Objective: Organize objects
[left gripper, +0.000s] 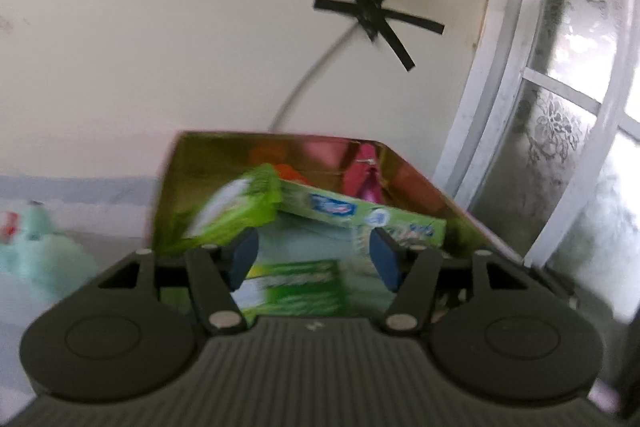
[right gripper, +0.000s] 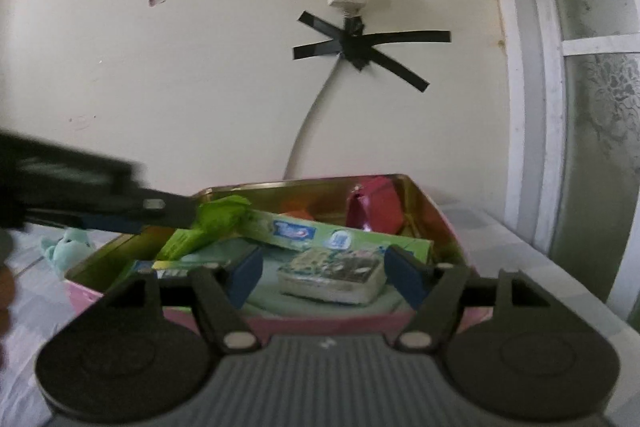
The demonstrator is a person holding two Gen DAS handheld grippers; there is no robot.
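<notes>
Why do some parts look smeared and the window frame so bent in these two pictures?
Left wrist view: motion blur smears the green boxes and the pale plush toy; the fisheye lens bows the window frame. Right wrist view: sharper on the small tin, but the left hand-held gripper reaching into the pink box is streaked; the frame curves here too.

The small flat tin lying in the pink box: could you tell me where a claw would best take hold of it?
Grip the small flat tin across its two short ends, coming down from above. It lies flat on the pale lining with its lid up, and the open right claw already straddles it. The toothpaste carton crowds its far side.
</notes>
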